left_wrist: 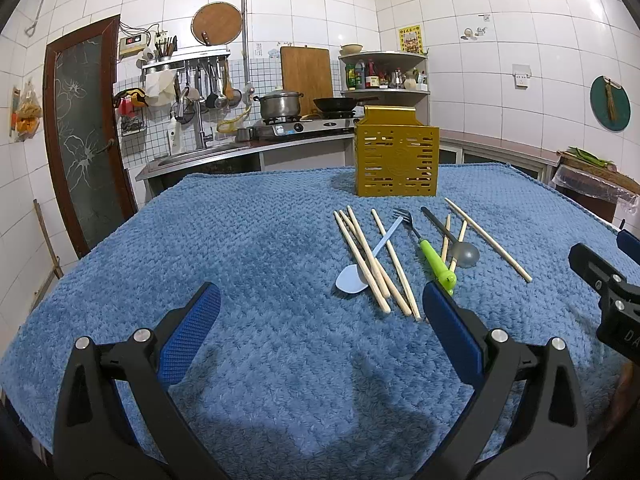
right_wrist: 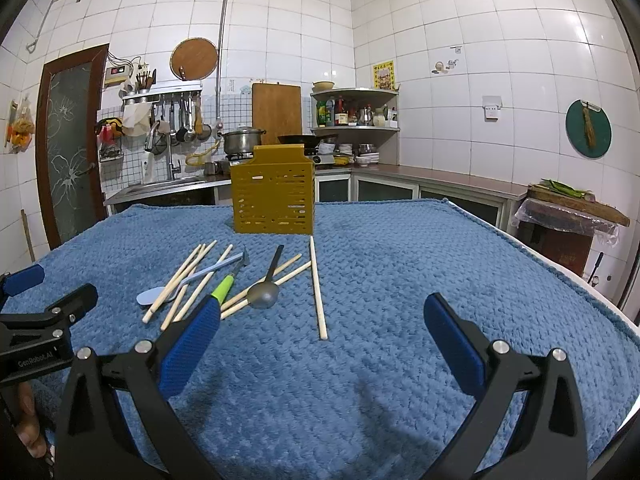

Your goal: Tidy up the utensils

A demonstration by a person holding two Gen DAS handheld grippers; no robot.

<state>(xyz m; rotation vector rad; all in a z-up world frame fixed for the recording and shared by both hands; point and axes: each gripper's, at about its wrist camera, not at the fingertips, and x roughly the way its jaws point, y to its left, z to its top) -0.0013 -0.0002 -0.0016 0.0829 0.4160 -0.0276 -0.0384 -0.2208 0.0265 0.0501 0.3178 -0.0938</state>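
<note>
Lettering "GenRobot.AI" on left gripper (right_wrist: 48, 308); both jaws released, empty. Blue fleece blanket (left_wrist: 260, 240) covers bench; utensils near gold caddy (left_wrist: 396, 160). White-tiled kitchen beyond.

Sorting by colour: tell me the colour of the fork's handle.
Bright lime green; the fork shows best in the left wrist view.

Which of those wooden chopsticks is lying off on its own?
The lone chopstick farthest right, beyond the grey spoon. It touches nothing, while the other chopsticks cross or lie against each other and the spoons.
</note>
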